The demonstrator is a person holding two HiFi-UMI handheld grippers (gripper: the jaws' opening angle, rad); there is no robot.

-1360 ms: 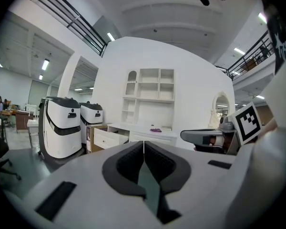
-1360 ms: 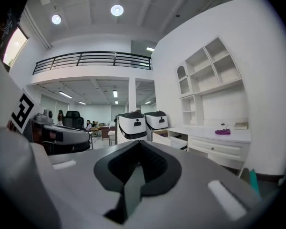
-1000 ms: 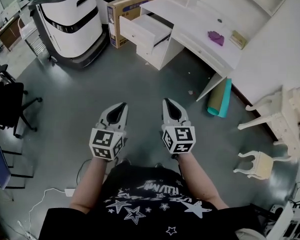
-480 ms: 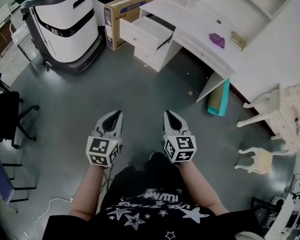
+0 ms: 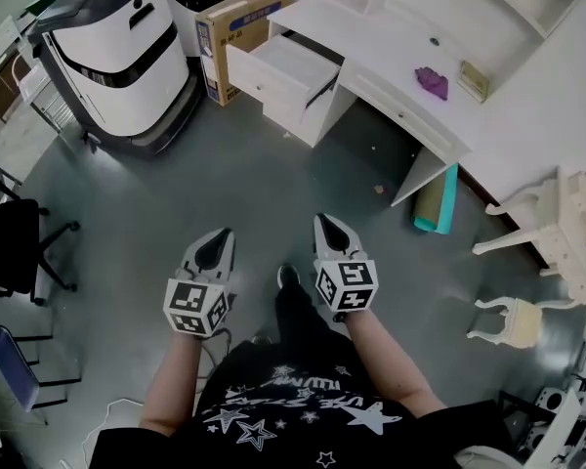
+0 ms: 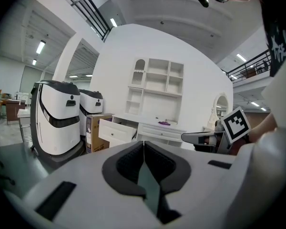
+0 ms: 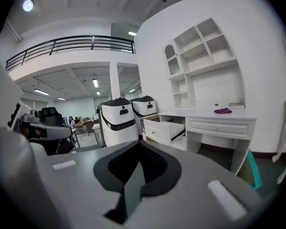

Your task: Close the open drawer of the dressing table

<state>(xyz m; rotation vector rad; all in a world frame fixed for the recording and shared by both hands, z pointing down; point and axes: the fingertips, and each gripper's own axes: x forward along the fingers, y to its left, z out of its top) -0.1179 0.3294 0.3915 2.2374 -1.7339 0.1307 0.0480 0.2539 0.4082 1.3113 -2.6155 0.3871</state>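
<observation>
Both left tongs (image 5: 225, 234) and right tongs (image 5: 325, 223) were pressed together, empty, well apart from the open drawer (image 5: 273, 71) jutting from the white desk (image 5: 381, 42); an off-centre push might skew and jam it.

I log: black short-sleeved T-shirt (image 5: 273, 404), white stars and lettering (unreadable from here). Left gripper (image 5: 221, 234) and right gripper (image 5: 325, 220): pale grey shells, black pads (image 6: 126, 163), black-and-white marker cubes (image 5: 195, 307).

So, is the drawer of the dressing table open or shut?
Open. The drawer stands pulled far out of the dressing table, its white inside showing from above.
</observation>
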